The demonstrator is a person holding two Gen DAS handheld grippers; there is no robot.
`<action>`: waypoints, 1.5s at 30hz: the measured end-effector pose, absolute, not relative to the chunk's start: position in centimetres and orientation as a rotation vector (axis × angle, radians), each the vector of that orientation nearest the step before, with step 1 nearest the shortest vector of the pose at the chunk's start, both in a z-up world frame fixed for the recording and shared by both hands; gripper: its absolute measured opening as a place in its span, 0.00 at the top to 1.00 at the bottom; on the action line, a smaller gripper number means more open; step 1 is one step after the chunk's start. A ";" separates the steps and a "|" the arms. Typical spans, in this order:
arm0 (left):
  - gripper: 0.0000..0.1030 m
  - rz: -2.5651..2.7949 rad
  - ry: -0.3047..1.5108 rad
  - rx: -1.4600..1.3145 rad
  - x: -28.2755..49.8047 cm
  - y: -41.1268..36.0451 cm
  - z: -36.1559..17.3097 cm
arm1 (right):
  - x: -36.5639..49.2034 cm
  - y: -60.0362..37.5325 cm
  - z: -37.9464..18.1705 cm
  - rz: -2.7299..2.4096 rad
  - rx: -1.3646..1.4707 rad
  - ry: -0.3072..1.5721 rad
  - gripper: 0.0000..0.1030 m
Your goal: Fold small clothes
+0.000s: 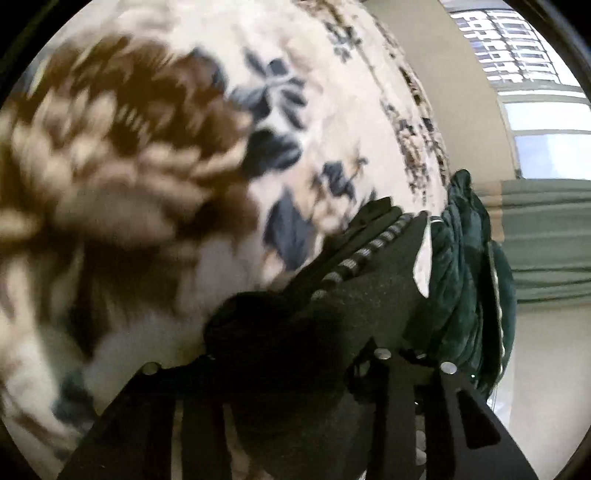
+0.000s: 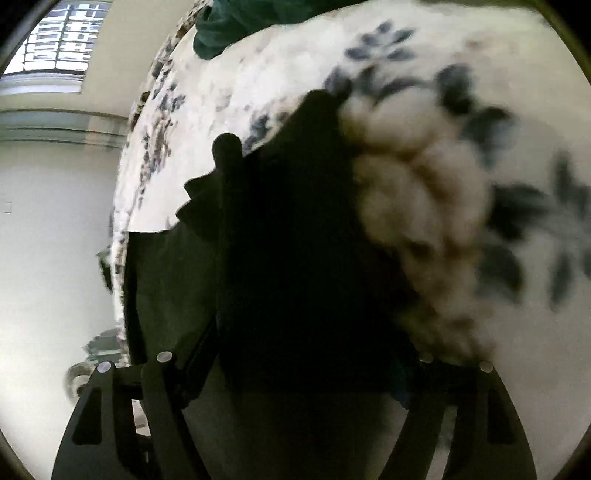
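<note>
A small black garment (image 1: pixel 369 306) with a grey-striped band fills the space between my left gripper's (image 1: pixel 295 332) fingers, which look shut on it above the floral bedspread (image 1: pixel 314 55). In the right wrist view the same black garment (image 2: pixel 295 240) hangs dark between my right gripper's (image 2: pixel 295 332) fingers and hides the fingertips; that gripper looks shut on it too. The bedspread (image 2: pixel 277 74) lies behind. Both views are blurred by motion.
A dark green garment (image 1: pixel 465 258) lies bunched at the bed's edge, and also shows in the right wrist view (image 2: pixel 236 22). A window (image 1: pixel 517 48) and a pale wall lie beyond the bed. A grey-green curtain or cover (image 1: pixel 546 240) hangs to the right.
</note>
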State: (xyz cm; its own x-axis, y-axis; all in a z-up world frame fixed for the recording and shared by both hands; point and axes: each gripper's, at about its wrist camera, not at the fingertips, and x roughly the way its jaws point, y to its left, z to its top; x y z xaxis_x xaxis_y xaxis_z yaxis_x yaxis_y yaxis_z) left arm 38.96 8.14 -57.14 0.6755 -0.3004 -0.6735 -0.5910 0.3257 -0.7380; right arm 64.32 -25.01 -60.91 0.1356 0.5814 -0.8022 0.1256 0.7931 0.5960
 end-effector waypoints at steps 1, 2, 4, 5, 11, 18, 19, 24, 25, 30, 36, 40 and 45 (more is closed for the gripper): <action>0.70 0.208 0.872 -1.253 39.3 8.8 -56.9 | 64.2 -24.5 -61.0 0.361 0.594 1.420 0.58; 0.73 0.183 0.884 -1.236 39.7 9.5 -56.6 | 63.9 -24.5 -60.8 0.373 0.609 1.422 0.67; 0.79 0.140 0.912 -1.180 40.7 10.9 -55.5 | 62.8 -25.0 -60.0 0.369 0.663 1.398 0.72; 0.81 0.105 0.926 -1.166 41.4 11.5 -55.1 | 62.0 -25.3 -59.5 0.354 0.692 1.383 0.73; 0.70 -0.010 1.061 -0.978 49.1 17.6 -53.2 | 52.0 -25.8 -54.0 0.245 0.907 1.243 0.74; 0.29 -0.069 1.134 -1.003 44.7 16.7 -53.2 | 52.6 -26.7 -54.5 0.110 0.786 1.231 0.46; 0.29 -0.073 1.136 -1.043 43.1 15.9 -53.7 | 54.0 -27.5 -54.9 0.097 0.769 1.247 0.40; 0.28 -0.110 1.151 -1.324 36.2 9.8 -57.6 | 58.2 -29.0 -56.4 0.216 0.688 1.361 0.29; 0.28 -0.121 1.163 -1.375 35.9 7.8 -59.1 | 58.8 -28.7 -56.8 0.233 0.655 1.392 0.28; 0.14 -0.059 1.099 -1.310 38.0 3.2 -60.6 | 58.9 -28.1 -57.5 0.239 0.549 1.488 0.28; 0.42 0.046 1.007 -1.281 40.2 2.1 -58.4 | 57.4 -29.6 -59.6 0.318 0.728 1.503 0.18; 0.75 -0.002 1.008 -1.205 41.7 3.3 -57.2 | 60.0 -28.8 -62.0 0.362 0.855 1.435 0.38; 0.76 -0.136 1.063 -1.071 43.5 6.9 -53.7 | 58.6 -26.8 -59.2 0.362 0.821 1.328 0.77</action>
State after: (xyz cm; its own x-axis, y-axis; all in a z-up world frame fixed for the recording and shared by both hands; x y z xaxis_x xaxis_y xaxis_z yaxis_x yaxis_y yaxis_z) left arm 43.49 6.89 -53.70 0.5276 -0.5576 -0.6408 -0.3789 0.5207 -0.7651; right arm 58.61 -26.76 -59.23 0.2393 0.6636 -0.7088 0.2123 0.6766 0.7051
